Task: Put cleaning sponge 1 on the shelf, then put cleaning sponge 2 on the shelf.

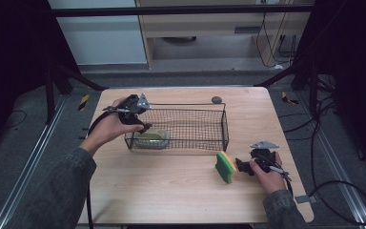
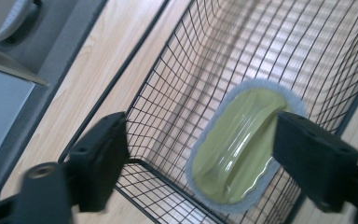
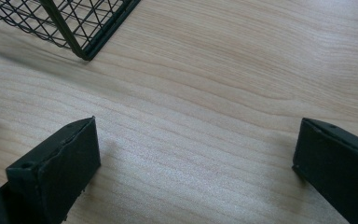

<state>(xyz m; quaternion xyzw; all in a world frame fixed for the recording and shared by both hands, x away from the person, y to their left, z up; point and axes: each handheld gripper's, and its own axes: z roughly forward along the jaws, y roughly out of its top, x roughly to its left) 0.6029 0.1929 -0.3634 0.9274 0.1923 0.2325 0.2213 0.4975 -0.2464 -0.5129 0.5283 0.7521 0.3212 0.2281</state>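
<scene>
Collecting cleaning pads into the wire basket (image 1: 208, 109), judged from the layout. Left gripper (image 1: 140, 119) poised over the basket's left end, jaws spread wide and empty above the green pad (image 1: 151, 138) lying flat on the basket floor. Right gripper (image 1: 242, 166) low on the table (image 1: 171, 191) at the basket's front right, jaws spread, just beside the yellow-green sponge (image 1: 226, 167) standing on edge outside the basket; contact not discernible.

Handling, as judged: sponge light, soft, compressible, rough on the green face; best pinched across the two broad faces near the middle, with moderate squeeze to avoid slipping or tipping.

High view: both grippers, sponge position. Left gripper view: glossy moulded top and grey felt border of the green pad (image 2: 235, 149), plus the mesh (image 2: 261, 56). Right gripper view: bare wood grain (image 3: 205, 93) between the jaws, a basket corner (image 3: 84, 28) beyond.
</scene>
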